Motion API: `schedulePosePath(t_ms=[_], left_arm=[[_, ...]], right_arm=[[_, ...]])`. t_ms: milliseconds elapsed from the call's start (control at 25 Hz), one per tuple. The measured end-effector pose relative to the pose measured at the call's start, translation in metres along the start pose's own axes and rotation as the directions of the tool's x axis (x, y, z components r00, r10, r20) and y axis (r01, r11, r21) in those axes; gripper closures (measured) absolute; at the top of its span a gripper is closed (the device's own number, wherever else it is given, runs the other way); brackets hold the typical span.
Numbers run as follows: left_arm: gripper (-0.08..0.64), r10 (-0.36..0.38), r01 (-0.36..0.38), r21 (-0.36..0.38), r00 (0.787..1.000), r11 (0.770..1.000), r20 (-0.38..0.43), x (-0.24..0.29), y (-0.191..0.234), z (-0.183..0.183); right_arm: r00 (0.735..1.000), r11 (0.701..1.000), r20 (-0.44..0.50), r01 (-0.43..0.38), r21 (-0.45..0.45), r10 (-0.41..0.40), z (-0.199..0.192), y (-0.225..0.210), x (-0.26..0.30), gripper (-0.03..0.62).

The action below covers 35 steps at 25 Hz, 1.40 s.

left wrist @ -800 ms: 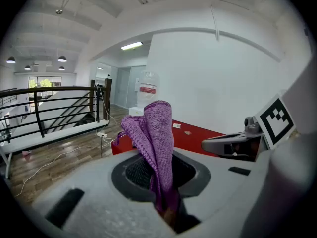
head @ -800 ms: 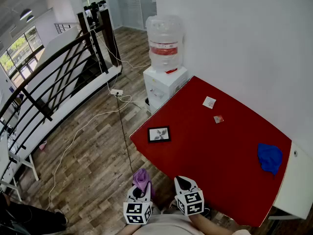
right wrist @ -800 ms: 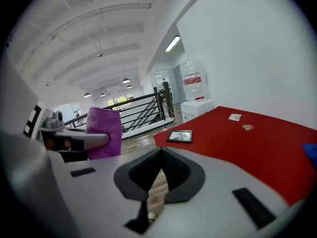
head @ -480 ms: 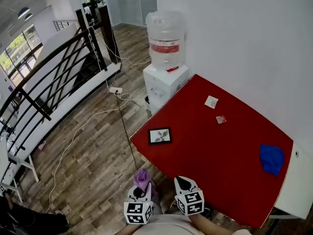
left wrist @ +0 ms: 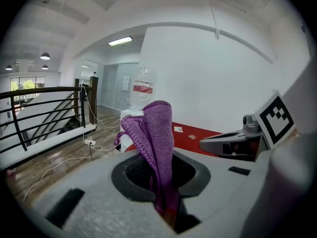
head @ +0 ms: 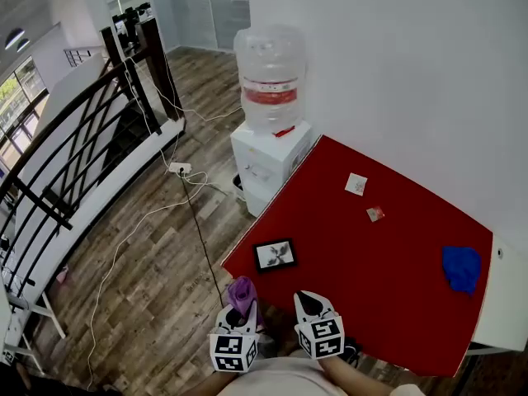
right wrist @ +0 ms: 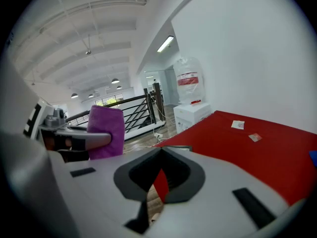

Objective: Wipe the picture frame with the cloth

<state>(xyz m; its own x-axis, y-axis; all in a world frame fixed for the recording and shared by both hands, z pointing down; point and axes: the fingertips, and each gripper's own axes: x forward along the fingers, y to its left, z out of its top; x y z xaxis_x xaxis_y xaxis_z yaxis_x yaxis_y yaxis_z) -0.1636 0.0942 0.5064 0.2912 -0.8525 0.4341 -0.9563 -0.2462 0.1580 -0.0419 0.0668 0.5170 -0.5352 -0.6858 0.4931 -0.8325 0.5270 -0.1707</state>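
Note:
A small black picture frame [head: 275, 255] lies flat near the left corner of the red table [head: 388, 287]. Just in front of that corner, over the wooden floor, my left gripper [head: 245, 308] is shut on a purple cloth [head: 242, 293]. In the left gripper view the purple cloth [left wrist: 154, 138] stands up in folds from between the jaws. To its right, my right gripper [head: 303, 299] is at the table's near edge, shut with nothing held. The right gripper view shows the purple cloth [right wrist: 106, 132] at the left and the red table [right wrist: 247, 145] ahead.
A blue cloth [head: 460, 268] lies near the table's right end. A white card [head: 355, 184] and a small wrapper [head: 375, 214] lie by the wall. A water dispenser [head: 270, 97] stands past the table's far corner. Cables [head: 186, 190] trail across the floor; a black railing [head: 74, 155] runs at the left.
The head view has shifted, so the table and picture frame now sit closer to both grippers. Both grippers keep their pose, the left still holding the purple cloth.

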Motion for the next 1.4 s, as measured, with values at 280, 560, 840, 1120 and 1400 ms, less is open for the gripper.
schedulePosePath(t_ms=[280, 560, 840, 1120, 1400], left_arm=[[0.499, -0.034, 0.034, 0.000, 0.999, 0.999, -0.026, 0.022, 0.026, 0.015], [0.497, -0.004, 0.004, -0.024, 1.000, 1.000, -0.019, 0.044, 0.035, 0.026], [0.498, 0.011, -0.012, -0.019, 0.999, 1.000, -0.045, 0.065, 0.031, 0.026], [0.498, -0.022, 0.043, 0.153, 0.991, 0.987, -0.135, 0.103, 0.032, 0.017], [0.499, 0.043, 0.193, 0.637, 0.941, 0.746, -0.335, 0.188, 0.057, -0.017]], right_arm=[[0.999, 0.998, -0.006, 0.051, 0.022, -0.051, 0.017, -0.004, 0.025, 0.588], [0.999, 0.999, -0.018, 0.040, -0.012, -0.040, 0.036, -0.022, 0.042, 0.588], [1.000, 1.000, -0.027, 0.015, -0.023, -0.015, 0.043, -0.037, 0.054, 0.589], [0.999, 1.000, -0.042, 0.006, -0.010, -0.007, 0.038, -0.050, 0.064, 0.588], [0.999, 1.000, -0.038, 0.002, -0.005, -0.002, 0.034, -0.052, 0.077, 0.588]])
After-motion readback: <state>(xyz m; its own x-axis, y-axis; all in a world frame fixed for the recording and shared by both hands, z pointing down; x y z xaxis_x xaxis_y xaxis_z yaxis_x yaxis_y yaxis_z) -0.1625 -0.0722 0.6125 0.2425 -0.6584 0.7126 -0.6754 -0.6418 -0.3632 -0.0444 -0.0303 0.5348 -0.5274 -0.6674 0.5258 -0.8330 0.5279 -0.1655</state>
